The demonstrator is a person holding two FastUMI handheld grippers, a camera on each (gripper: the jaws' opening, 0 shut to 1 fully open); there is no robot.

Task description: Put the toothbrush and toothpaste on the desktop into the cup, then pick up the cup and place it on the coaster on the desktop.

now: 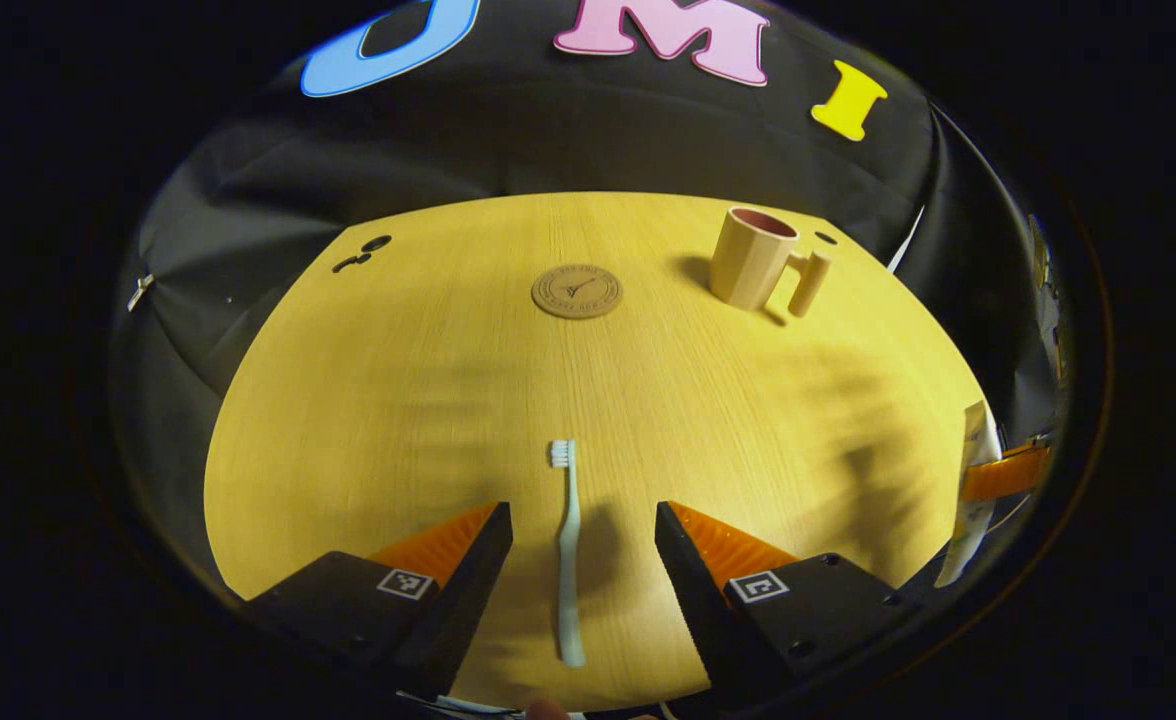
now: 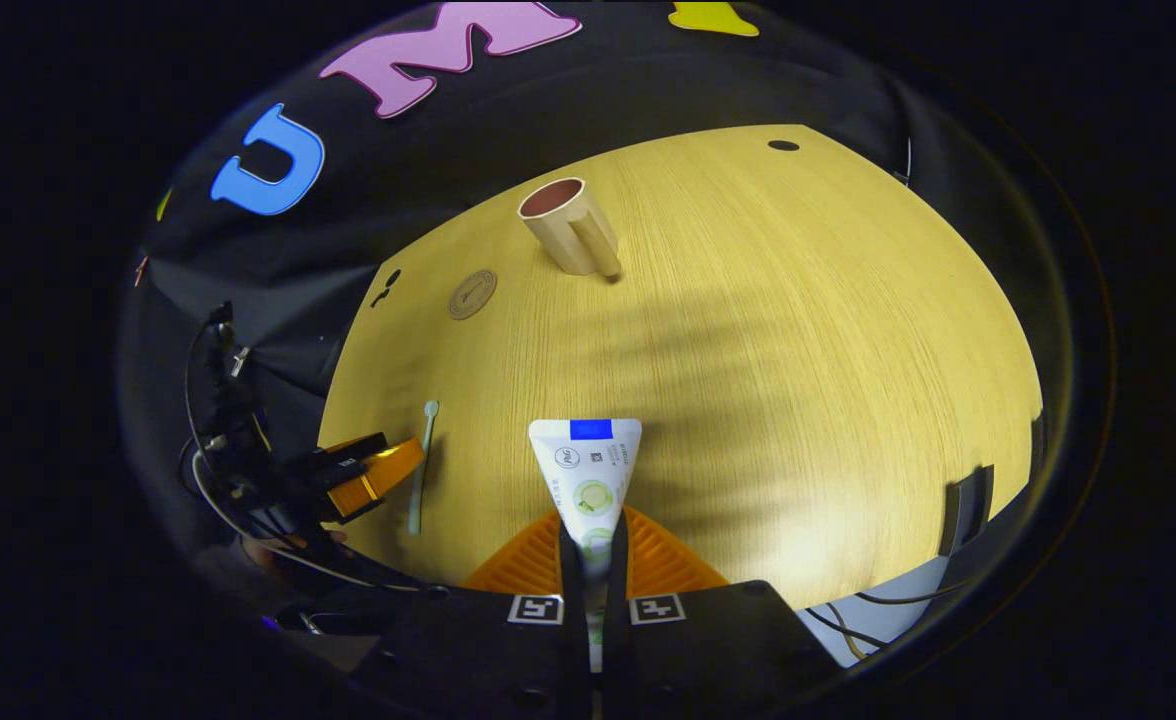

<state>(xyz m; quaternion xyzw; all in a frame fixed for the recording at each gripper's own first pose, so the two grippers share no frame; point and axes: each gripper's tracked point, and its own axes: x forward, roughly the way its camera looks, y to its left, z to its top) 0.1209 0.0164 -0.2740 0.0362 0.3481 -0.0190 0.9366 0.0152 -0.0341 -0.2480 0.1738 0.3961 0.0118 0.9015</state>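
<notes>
The bench (image 1: 428, 380) spreads wide and bare ahead of me, its wood grain running away toward the booth wall. Far across it stands the cup (image 1: 751, 257), upright, mouth open to the top, its thick handle on the right in the left gripper view. The coaster (image 1: 577, 291) lies flat to the left of the cup in that view, well apart from it, with nothing on it.

My right hand-held gripper (image 2: 593, 545) has both fingers pressed against the toothpaste (image 2: 590, 470), gripping the tube near its narrow end so that the broad flat end points forward and up, clear of the bench. From here the cup (image 2: 566, 225) lies straight ahead and a little to the left, so I judge this is the hand that goes to the cup first.

My left hand-held gripper (image 1: 583, 535) has its fingers spread wide and holds nothing. The toothbrush (image 1: 568, 550) lies flat on the bench directly between them, its long axis running straight along my line of reach, bristle head at the far end and handle tip nearest me (so the jaws stand either side of the handle, not touching it). Closing across the handle looks like the coming move on this side.
</notes>
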